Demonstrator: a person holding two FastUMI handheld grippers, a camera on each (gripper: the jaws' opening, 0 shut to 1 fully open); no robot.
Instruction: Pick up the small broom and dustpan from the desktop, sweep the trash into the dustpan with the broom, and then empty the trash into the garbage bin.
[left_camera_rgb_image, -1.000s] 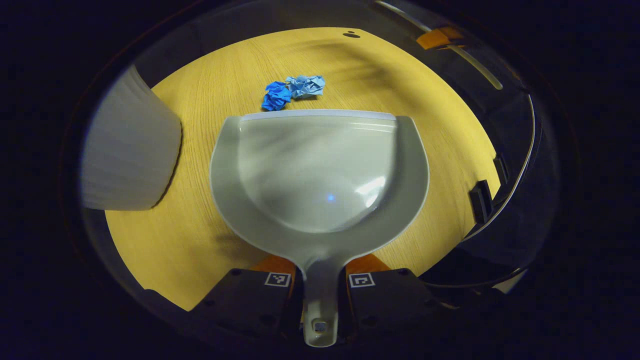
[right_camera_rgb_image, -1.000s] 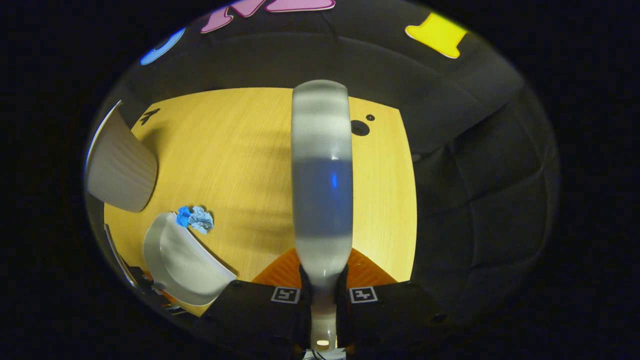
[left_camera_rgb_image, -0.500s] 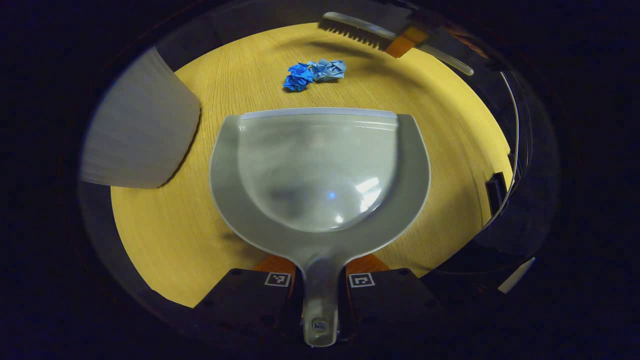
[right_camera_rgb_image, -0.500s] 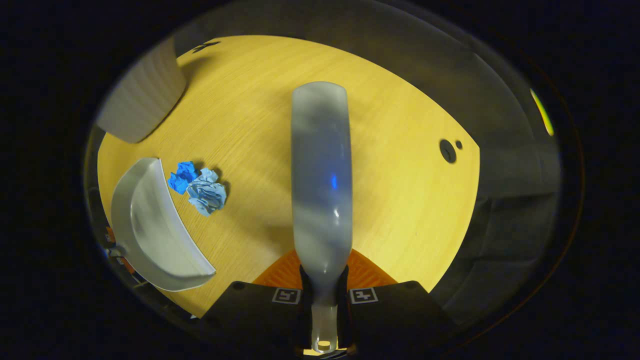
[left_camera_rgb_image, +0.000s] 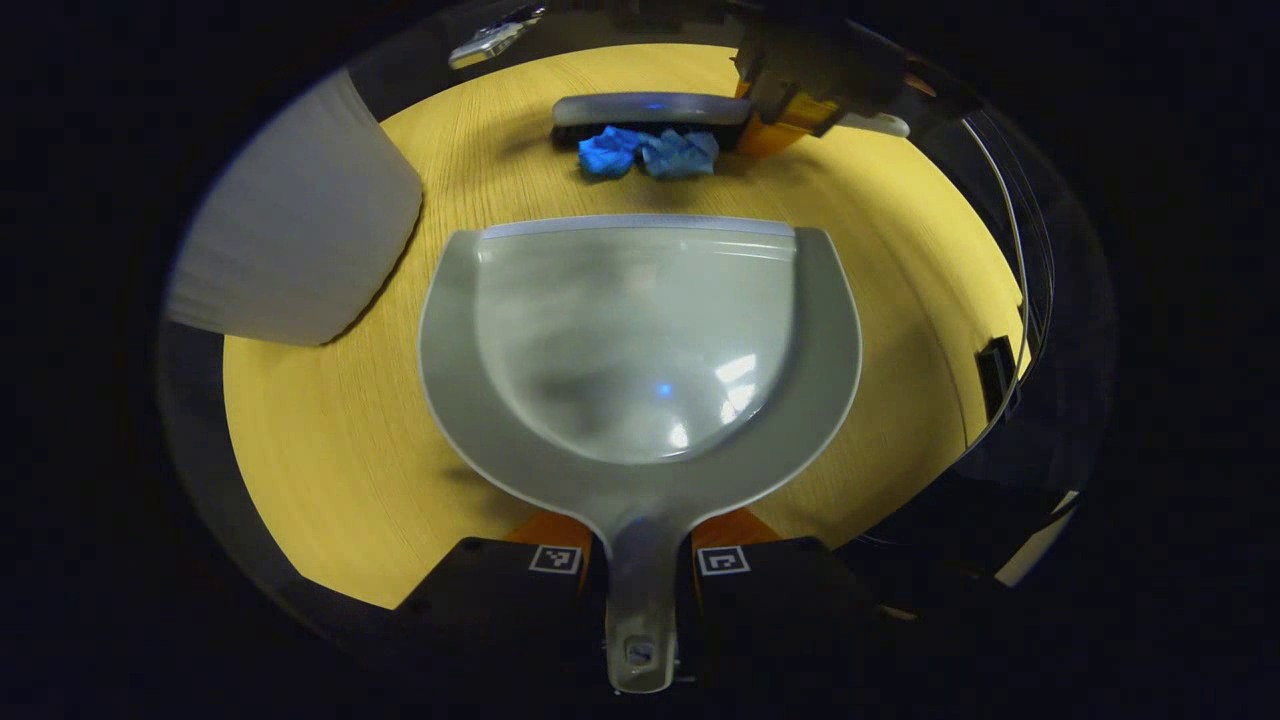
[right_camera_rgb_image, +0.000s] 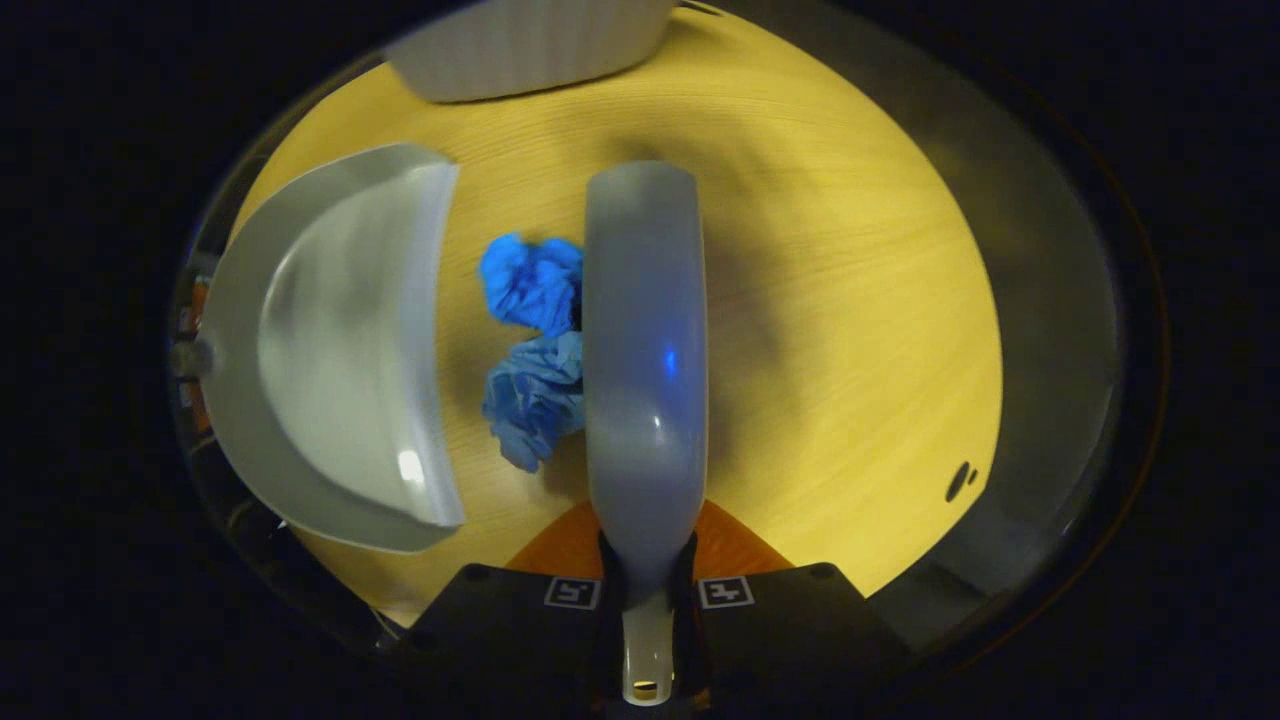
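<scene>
The left hand-held gripper (left_camera_rgb_image: 640, 580) grips the gray dustpan (left_camera_rgb_image: 640, 350) by its handle; the pan has nothing in it. The right hand-held gripper (right_camera_rgb_image: 648, 595) grips the small broom (right_camera_rgb_image: 645, 340), which touches two blue paper balls (right_camera_rgb_image: 535, 340) on the bench (right_camera_rgb_image: 850, 300) near the pan's edge. A white ribbed garbage bin (left_camera_rgb_image: 295, 240) stands far left.

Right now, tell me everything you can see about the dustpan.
The dustpan is pale grey, glossy, plastic-looking: a rounded scoop with a raised back rim, a straight front lip and a short handle with a hanging hole. It is empty. The left gripper clamps its handle. Its lip faces two crumpled blue paper wads lying just beyond it, with the broom behind them. A white bin stands beside it.
</scene>
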